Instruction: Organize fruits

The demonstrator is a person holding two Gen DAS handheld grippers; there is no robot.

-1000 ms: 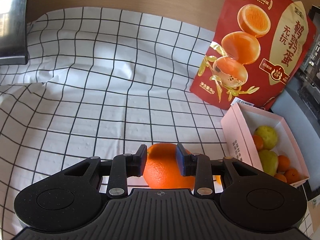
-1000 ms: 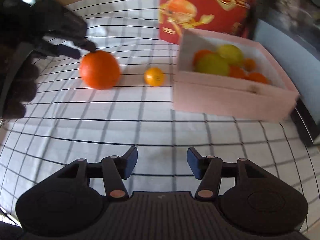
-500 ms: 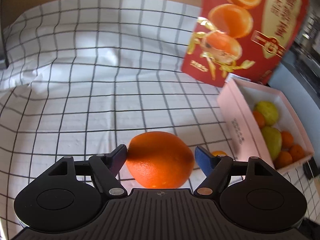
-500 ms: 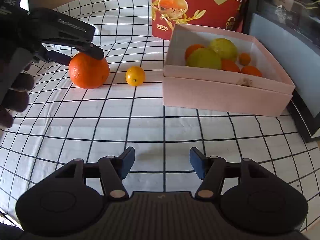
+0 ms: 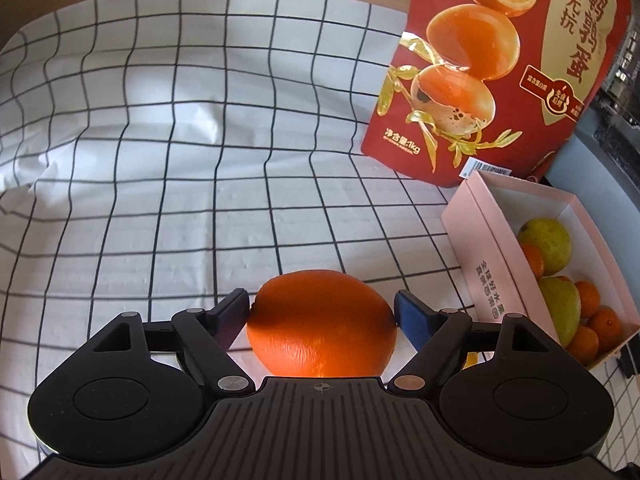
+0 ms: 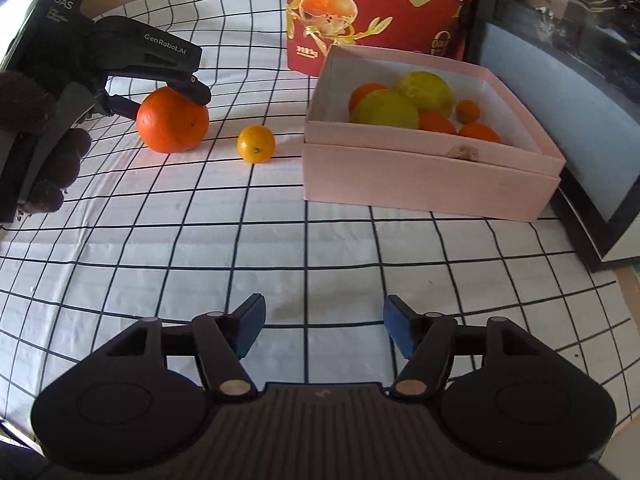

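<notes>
In the left wrist view the left claw (image 5: 322,312) has just been opening and straddles the big orange (image 5: 322,322) on the checked table (image 5: 168,208), pads at its sides but seemingly not clamping, so a nudge could roll it right towards the pink box (image 5: 486,276). In the right wrist view the right claw (image 6: 323,326), also just opening, hangs empty over bare cloth; the small orange (image 6: 256,145) lies between the big orange and the box, leaving tight room there, while the near table is free.
</notes>
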